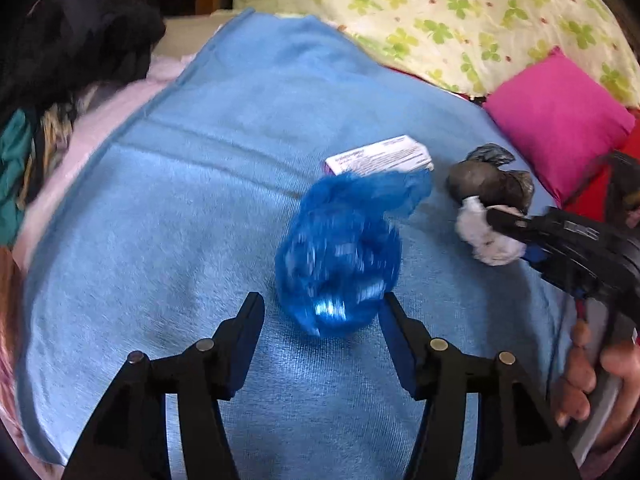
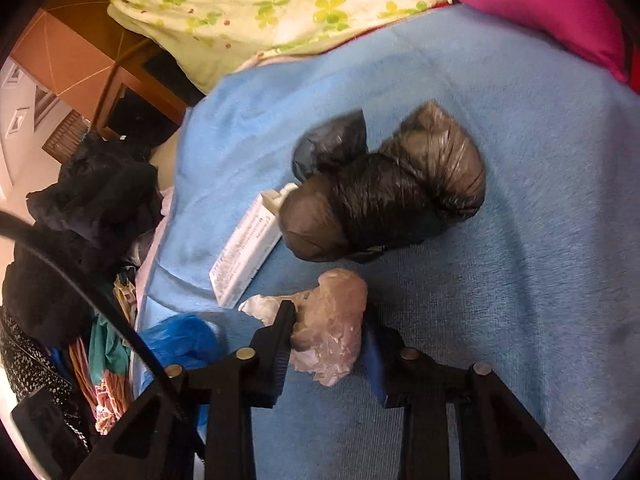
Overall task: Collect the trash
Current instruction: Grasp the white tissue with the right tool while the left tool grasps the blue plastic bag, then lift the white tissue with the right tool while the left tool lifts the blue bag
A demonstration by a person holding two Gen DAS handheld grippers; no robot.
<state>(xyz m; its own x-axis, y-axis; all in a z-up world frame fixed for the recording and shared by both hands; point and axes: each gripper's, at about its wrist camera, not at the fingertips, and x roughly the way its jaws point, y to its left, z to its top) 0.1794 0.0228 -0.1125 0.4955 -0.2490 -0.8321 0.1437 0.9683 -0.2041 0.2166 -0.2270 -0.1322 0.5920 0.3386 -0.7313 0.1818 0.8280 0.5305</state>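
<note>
A crumpled blue plastic bag (image 1: 340, 256) lies on the light blue blanket (image 1: 180, 220), just ahead of my open left gripper (image 1: 322, 304); its lower end reaches between the fingertips. My right gripper (image 2: 330, 320) is closed on a crumpled whitish clear plastic wad (image 2: 332, 332), which also shows in the left wrist view (image 1: 486, 236). A dark bundled plastic bag (image 2: 392, 192) lies just beyond it, also in the left wrist view (image 1: 488, 180). A small white printed carton (image 2: 248, 252) lies beside the dark bag, also in the left wrist view (image 1: 380, 158).
A pink cushion (image 1: 560, 120) and a clover-print quilt (image 1: 460, 16) lie at the blanket's far side. A pile of dark and coloured clothes (image 2: 80, 240) sits to the left. A wooden cabinet (image 2: 92, 64) stands beyond the bed.
</note>
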